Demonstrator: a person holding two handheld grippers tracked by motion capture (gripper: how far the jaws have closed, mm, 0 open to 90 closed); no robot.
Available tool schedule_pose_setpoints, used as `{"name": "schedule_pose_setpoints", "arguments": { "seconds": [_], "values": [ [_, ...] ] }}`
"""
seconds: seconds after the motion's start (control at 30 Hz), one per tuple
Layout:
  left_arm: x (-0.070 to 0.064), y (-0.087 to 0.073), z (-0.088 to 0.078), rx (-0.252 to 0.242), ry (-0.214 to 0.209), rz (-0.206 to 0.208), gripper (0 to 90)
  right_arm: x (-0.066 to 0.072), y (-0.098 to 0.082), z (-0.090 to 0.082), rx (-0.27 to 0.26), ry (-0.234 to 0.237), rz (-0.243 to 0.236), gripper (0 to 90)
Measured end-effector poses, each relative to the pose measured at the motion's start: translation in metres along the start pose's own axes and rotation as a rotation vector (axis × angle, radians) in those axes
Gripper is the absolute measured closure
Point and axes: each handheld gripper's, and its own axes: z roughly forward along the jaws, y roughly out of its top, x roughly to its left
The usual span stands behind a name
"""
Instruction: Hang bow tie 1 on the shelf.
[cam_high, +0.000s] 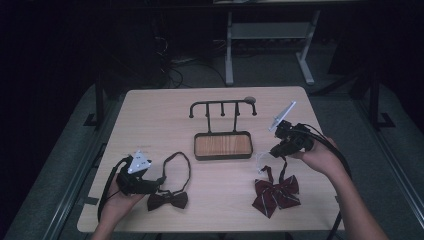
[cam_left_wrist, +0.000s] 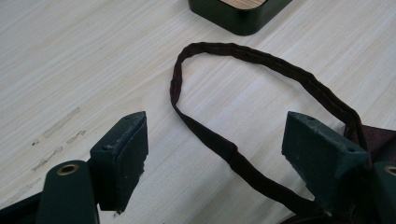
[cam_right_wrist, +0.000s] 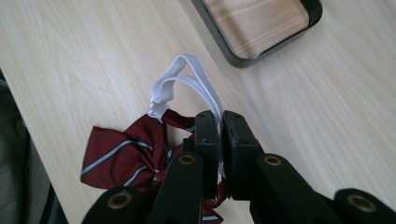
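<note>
A red striped bow tie (cam_high: 276, 194) lies at the front right of the table; its white elastic band (cam_right_wrist: 186, 79) rises from its knot. My right gripper (cam_right_wrist: 221, 122) is shut on that band, just above the bow (cam_right_wrist: 122, 157), and stands over it in the high view (cam_high: 276, 150). A dark brown bow tie (cam_high: 167, 200) lies at the front left with its strap loop (cam_left_wrist: 243, 107) spread on the wood. My left gripper (cam_left_wrist: 215, 140) rests open, its jaws either side of that strap without touching it; it sits beside the bow (cam_high: 155, 183).
A black stand with a wooden tray base (cam_high: 223, 146) and a hook rail (cam_high: 222, 105) stands at the table's middle. The tray's corner (cam_left_wrist: 238, 18) lies beyond the brown strap. Table edges run close at the front and at both sides.
</note>
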Motion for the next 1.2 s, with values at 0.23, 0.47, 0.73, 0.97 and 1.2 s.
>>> {"name": "schedule_pose_setpoints", "arguments": {
  "seconds": [0.23,0.47,0.73,0.97,1.2],
  "values": [
    [-0.001,0.000,0.000,-0.006,0.000,-0.006,23.1,0.005,0.008,-0.013,-0.010,-0.013,-0.025,84.9],
    [0.000,0.000,0.000,-0.004,0.001,-0.001,23.1,0.007,0.015,-0.022,-0.018,-0.020,-0.036,84.9],
    [0.000,0.000,-0.001,-0.009,0.004,-0.001,23.1,0.009,0.023,-0.030,-0.031,-0.032,-0.052,84.9],
    [0.000,0.000,-0.001,-0.010,0.004,0.000,23.1,0.012,0.033,-0.037,-0.037,-0.045,-0.070,84.9],
    [0.000,0.001,-0.002,-0.009,0.002,0.001,23.1,0.009,0.043,-0.042,-0.043,-0.055,-0.072,84.9]
  ]
}}
